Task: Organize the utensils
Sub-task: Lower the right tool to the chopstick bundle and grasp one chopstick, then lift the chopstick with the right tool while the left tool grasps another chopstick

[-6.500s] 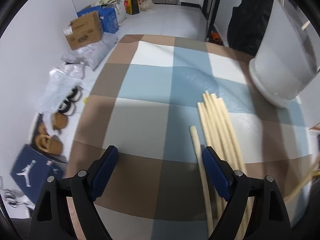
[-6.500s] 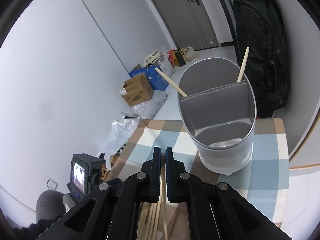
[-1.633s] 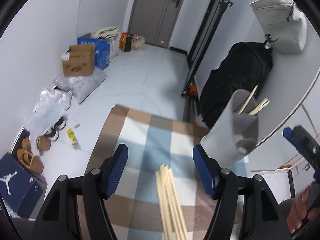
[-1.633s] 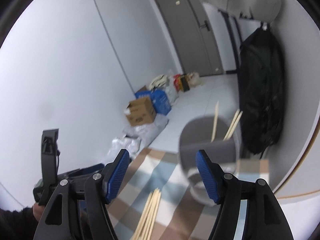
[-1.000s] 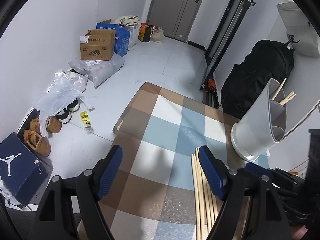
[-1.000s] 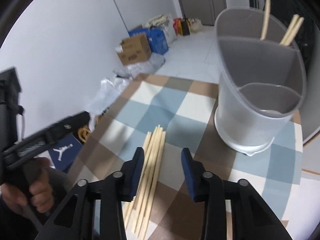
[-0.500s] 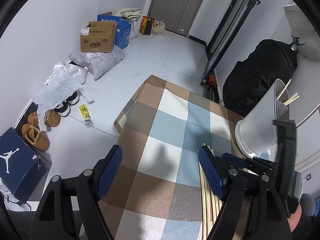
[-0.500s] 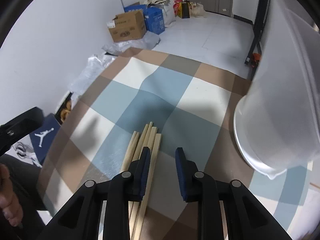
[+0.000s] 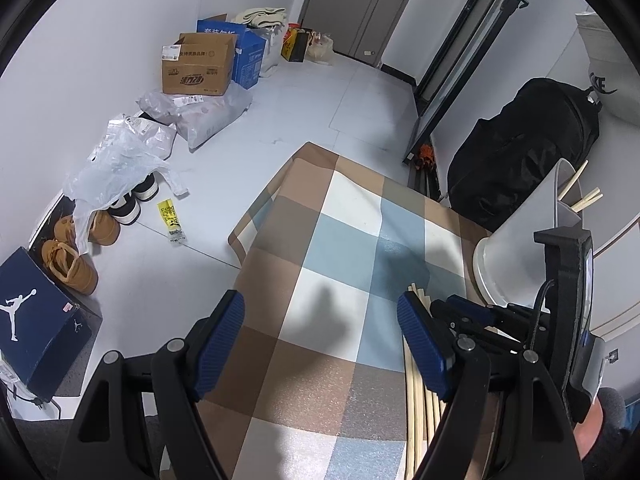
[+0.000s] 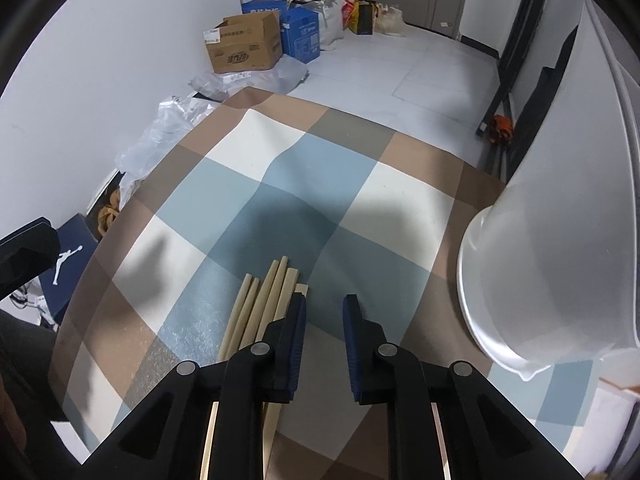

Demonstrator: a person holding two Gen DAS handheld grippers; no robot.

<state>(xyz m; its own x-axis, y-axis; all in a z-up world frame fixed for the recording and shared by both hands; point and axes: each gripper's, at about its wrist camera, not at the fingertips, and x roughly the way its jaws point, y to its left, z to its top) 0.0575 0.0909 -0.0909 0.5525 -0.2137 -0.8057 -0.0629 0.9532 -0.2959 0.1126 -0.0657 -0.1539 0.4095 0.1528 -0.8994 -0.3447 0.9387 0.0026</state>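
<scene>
Several wooden chopsticks (image 10: 260, 300) lie in a bundle on the checked tablecloth (image 10: 280, 184). My right gripper (image 10: 325, 320) hangs low over their right edge, its jaws narrow and closing. Only cloth shows in the gap, and the rightmost stick runs under the left pad (image 10: 298, 332). The translucent white divided holder (image 10: 540, 260) stands just to the right. In the left wrist view the chopsticks (image 9: 416, 380) lie beside the holder (image 9: 516, 248), which has a few sticks in it. My left gripper (image 9: 320, 336) hovers wide open and empty above the cloth, with the right gripper (image 9: 460, 308) to its right.
On the floor past the table's far edge are a cardboard box (image 9: 196, 66), blue boxes (image 9: 248, 60), plastic bags (image 9: 120, 152), shoes (image 9: 72, 256) and a dark blue shoe box (image 9: 32, 320). A black backpack (image 9: 524, 148) leans on the wall behind the holder.
My right gripper has sunk toward the chopsticks and its jaws have narrowed; the holder has slid to the right edge of its view. The left gripper has stayed open and almost still.
</scene>
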